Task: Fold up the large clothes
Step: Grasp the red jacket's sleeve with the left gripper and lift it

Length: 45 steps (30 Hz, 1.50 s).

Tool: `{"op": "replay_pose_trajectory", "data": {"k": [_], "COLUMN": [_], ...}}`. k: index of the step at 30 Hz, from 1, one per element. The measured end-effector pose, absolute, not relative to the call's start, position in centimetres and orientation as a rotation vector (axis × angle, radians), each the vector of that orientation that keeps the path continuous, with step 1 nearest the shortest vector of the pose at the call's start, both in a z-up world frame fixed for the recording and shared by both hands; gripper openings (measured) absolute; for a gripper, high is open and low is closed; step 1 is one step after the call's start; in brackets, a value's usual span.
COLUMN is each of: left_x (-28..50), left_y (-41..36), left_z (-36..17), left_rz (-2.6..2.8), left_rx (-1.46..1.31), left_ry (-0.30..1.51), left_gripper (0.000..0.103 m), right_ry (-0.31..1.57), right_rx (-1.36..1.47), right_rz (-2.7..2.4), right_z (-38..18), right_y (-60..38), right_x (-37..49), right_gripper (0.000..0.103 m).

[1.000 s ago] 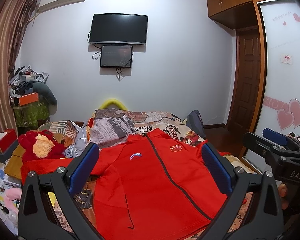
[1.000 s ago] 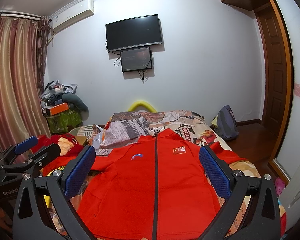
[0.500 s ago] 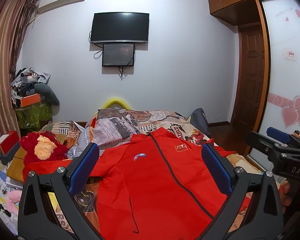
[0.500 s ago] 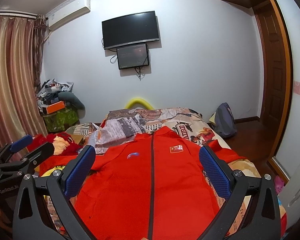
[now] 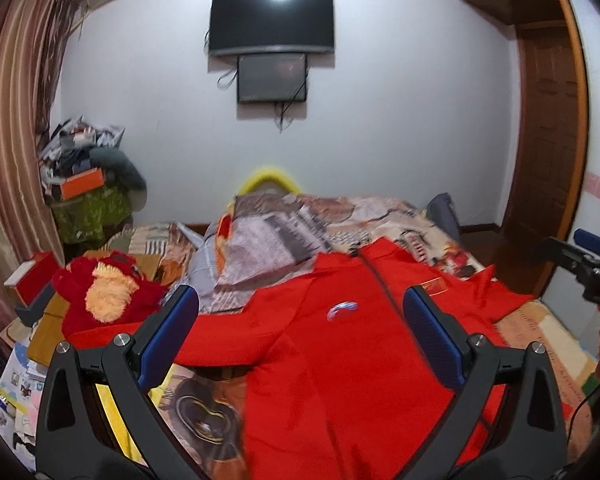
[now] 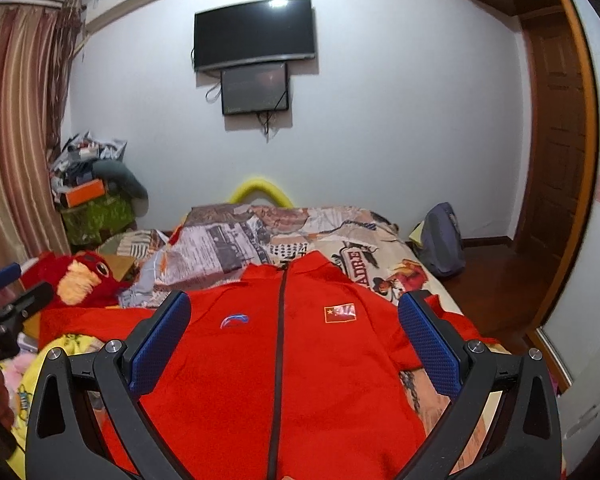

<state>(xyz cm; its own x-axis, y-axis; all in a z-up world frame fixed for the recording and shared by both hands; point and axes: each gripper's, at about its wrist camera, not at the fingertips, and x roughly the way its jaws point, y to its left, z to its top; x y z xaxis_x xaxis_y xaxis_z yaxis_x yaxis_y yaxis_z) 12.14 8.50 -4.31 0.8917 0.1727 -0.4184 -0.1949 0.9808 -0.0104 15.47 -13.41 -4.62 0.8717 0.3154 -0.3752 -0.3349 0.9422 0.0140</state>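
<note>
Right wrist view has the red jacket [image 6: 284, 360] spread flat on the bed [image 6: 364, 248], zipped, front up, probably so it folds evenly. Both the right gripper [image 6: 294, 344] and left gripper [image 5: 300, 336] are wide open above it, gripping nothing.

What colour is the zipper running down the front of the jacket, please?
The zipper is dark grey against the red jacket, clearest in the right wrist view.

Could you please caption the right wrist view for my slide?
Open right claw above a zipped red jacket spread flat on the bed.
</note>
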Motion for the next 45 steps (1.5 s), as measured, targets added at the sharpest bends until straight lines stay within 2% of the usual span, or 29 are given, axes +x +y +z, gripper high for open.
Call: {"op": "replay_pose_trajectory", "data": {"k": [10,18,22,25,30,35,36,39,42,44,45], "left_x": [17.3,17.9,17.1,16.5,15.6,15.2,15.2,15.6,16.6,17.6,18.3], "left_y": [19.5,27.6,31.3,34.0,38.9,42.8,43.3,44.4,44.2,43.6,43.1], "left_z": [-11.2,-19.0,-21.3,-22.5,-24.7,-27.0,-27.4,-28.0,-27.3,-26.3,-25.6], "left_rz": [0.313,0.225,0.226,0.247,0.298,0.341,0.356,0.416,0.504,0.557,0.578], "left_rx": [-0.193,-0.481,-0.639,-0.737,-0.901,-1.04,-1.051,-1.029,-0.946,-0.827,-0.756], "left_ry": [0.628,0.825,0.84,0.836,0.776,0.729,0.73,0.744,0.769,0.806,0.824], "left_gripper": [0.103,0.103,0.102,0.096,0.093,0.084,0.078,0.066,0.06,0.048,0.034], "right_ry": [0.609,0.796,0.83,0.829,0.82,0.825,0.824,0.819,0.813,0.81,0.81], "right_rx": [-0.142,-0.17,-0.18,-0.192,-0.219,-0.245,-0.25,-0.261,-0.268,-0.278,-0.282], "right_rz": [0.372,0.342,0.339,0.337,0.345,0.343,0.34,0.336,0.337,0.338,0.338], "right_z": [-10.2,-15.2,-16.1,-16.4,-16.7,-17.0,-16.9,-16.8,-16.5,-16.4,-16.3], "right_y": [-10.4,-10.1,-9.9,-9.7,-9.0,-8.1,-8.0,-7.9,-7.8,-7.7,-7.7], "right_x": [23.9,28.1,28.8,28.8,29.2,30.3,30.4,30.2,29.9,29.7,29.6], "right_gripper": [0.103,0.103,0.103,0.103,0.103,0.103,0.103,0.103,0.103,0.103,0.103]}}
